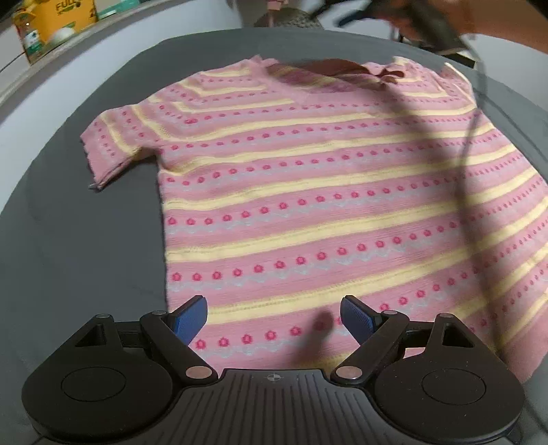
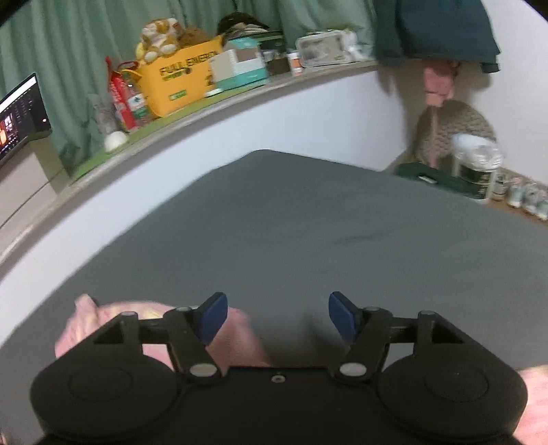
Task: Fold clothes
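grey bed cover (image 1: 85, 239): pink striped top (image 1: 308, 205) spread flat, centre, unfolded. left gripper (image 1: 274, 320) wide open, empty, at hem, 6 o'clock. right gripper (image 2: 277, 316) wide open, empty. next likely: pinch sleeve (image 1: 113, 147) at 10 o'clock, fold inward.

a pink top (image 1: 308, 191) with yellow stripes and rows of red dots lay spread flat on a dark grey sheet (image 1: 85, 239), its collar at the far end and one short sleeve (image 1: 113, 147) stretched out to the left. the left gripper (image 1: 274, 320) hovered over the near hem, its blue fingers (image 1: 191, 318) spread wide with nothing between them. a yellow box (image 1: 65, 17) sat far left, and a blurred dark shape crossed the far right corner.
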`<state>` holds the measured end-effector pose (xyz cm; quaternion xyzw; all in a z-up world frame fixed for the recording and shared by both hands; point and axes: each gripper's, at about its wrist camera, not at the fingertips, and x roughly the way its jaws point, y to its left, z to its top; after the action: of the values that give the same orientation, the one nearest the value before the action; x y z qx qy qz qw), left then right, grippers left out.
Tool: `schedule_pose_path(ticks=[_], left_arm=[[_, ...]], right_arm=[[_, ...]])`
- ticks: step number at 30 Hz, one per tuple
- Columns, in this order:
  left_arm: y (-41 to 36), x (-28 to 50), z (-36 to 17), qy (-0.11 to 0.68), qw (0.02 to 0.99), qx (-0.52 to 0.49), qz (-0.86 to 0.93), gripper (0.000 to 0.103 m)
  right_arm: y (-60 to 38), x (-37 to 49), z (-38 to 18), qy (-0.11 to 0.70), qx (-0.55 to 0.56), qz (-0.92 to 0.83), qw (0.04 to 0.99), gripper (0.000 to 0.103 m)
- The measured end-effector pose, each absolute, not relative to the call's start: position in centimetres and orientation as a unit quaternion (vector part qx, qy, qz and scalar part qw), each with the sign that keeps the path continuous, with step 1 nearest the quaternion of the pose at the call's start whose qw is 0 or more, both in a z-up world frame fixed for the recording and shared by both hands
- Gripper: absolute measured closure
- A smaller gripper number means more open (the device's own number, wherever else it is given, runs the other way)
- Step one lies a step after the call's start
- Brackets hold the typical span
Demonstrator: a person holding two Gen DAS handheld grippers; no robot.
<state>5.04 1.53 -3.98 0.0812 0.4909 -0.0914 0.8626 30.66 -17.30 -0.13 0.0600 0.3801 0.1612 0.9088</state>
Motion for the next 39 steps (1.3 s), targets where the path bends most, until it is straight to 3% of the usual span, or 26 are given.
schedule_pose_path(ticks=[4,11,19,21,24,26,27,35,39], left_arm=[[0.9,5.1,-3.7,0.489,0.863,0.084,-0.097,0.017],[0.4,4.9,-3.3,0.487,0.862,0.094,-0.107,0.017],[0.5,5.8,-4.1,0.501,0.856,0.072,-0.103,0.017],[0.2,5.7,-4.1,0.503,0.855,0.075,-0.106,0.017],[-0.2,5.3,-3.9,0.498,0.855,0.087,-0.117,0.017],[-0.1,5.3,-3.7,0.496,0.856,0.086,-0.115,0.017],[0.0,5.2,-3.6,0.495,0.857,0.086,-0.115,0.017],[0.7,5.1,-3.4,0.492,0.861,0.072,-0.109,0.017],[0.9,5.1,-3.3,0.491,0.862,0.066,-0.109,0.017]], right_arm=[[-21.1,29.3,-0.3,0.427,-0.063,0.101,0.897,0.041],[-19.3,29.1,-3.5,0.464,-0.169,0.136,0.859,0.058],[-19.2,29.0,-1.9,0.494,-0.143,0.238,0.824,0.053],[-18.0,28.7,-2.5,0.501,-0.184,0.236,0.812,0.053],[-16.6,29.0,-3.4,0.511,-0.232,0.226,0.796,0.067],[-16.1,29.4,-3.6,0.509,-0.245,0.207,0.799,0.099],[-16.1,29.6,-3.5,0.504,-0.24,0.193,0.807,0.101],[-16.0,31.6,-1.4,0.455,-0.184,0.112,0.864,0.101],[-14.9,32.4,-1.1,0.472,-0.197,0.125,0.85,0.097]])
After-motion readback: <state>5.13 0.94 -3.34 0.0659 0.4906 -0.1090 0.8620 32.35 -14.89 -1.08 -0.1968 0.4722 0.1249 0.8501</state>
